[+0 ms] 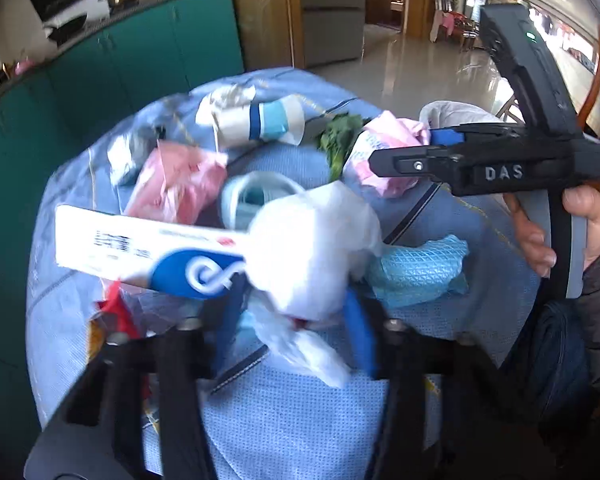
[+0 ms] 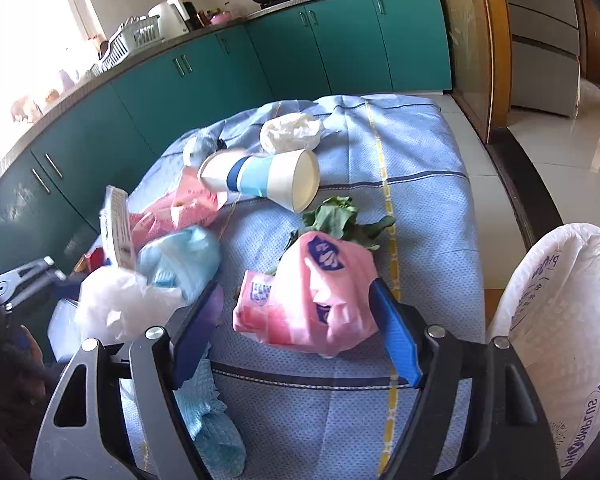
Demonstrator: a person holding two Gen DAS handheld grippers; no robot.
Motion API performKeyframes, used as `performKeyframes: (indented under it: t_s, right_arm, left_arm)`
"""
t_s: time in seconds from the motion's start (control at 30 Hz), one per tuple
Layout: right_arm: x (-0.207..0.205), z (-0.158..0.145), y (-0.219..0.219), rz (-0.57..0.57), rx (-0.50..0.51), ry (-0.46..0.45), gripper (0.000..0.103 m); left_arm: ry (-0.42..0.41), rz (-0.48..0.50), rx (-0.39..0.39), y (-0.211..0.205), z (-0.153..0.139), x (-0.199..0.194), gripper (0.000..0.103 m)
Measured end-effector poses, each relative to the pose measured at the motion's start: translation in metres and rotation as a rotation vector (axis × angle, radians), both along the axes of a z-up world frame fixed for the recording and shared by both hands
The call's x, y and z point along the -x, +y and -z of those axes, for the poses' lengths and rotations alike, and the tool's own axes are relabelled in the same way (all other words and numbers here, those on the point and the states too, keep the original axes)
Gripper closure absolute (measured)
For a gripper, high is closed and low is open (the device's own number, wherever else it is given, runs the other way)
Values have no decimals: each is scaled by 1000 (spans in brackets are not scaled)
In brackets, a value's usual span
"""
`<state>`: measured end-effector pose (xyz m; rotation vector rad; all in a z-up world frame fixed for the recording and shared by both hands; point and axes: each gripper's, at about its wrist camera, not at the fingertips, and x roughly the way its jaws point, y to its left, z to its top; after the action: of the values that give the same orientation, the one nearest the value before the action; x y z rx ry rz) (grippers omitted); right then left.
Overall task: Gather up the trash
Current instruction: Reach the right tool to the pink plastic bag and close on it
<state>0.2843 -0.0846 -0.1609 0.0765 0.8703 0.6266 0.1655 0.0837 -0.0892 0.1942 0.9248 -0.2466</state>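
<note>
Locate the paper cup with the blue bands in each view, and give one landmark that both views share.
Left wrist view: the paper cup lies on its side at upper centre, near the far edge of the blue cloth.
Right wrist view: the paper cup lies on its side at centre, its open mouth turned right.
Shared landmark: the green leaf, beside the cup's mouth in both.

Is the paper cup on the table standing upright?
No. The paper cup lies on its side on the blue tablecloth, its open mouth facing right toward the green leaf.
</note>
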Motion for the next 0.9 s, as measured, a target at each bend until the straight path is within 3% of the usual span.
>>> performKeyframes:
  t_s: [0.3, 0.53, 0.57, 0.6, 0.67, 0.7, 0.8, 0.9]
  right_arm:
    - [2, -5, -1, -3, 8, -31, 28]
    - [8, -8, 11, -30, 39, -52, 28]
    - [8, -8, 13, -27, 53, -55, 33]
    - [9, -8, 14, -24, 65, -60, 45]
    - [10, -8, 14, -25, 77, -67, 52]
    - [11, -9, 12, -27, 67, -72, 65]
    - [11, -11, 7, -19, 77, -76, 65]
    - [11, -11, -4, 3, 81, -74, 65]
  left_arm:
    - [-129, -32, 105, 11, -30, 6, 71]
    - [-214, -116, 174, 15, -49, -4, 71]
    - [-224, -124, 184, 14, -51, -5, 71]
    - [-231, -130, 197, 12, -52, -6, 71]
    - [-224, -128, 204, 6, -51, -8, 71]
    - [-213, -127, 193, 1, -49, -11, 69]
    - [-209, -136, 149, -9, -45, -16, 41]
    - [-204, -139, 140, -10, -43, -17, 25]
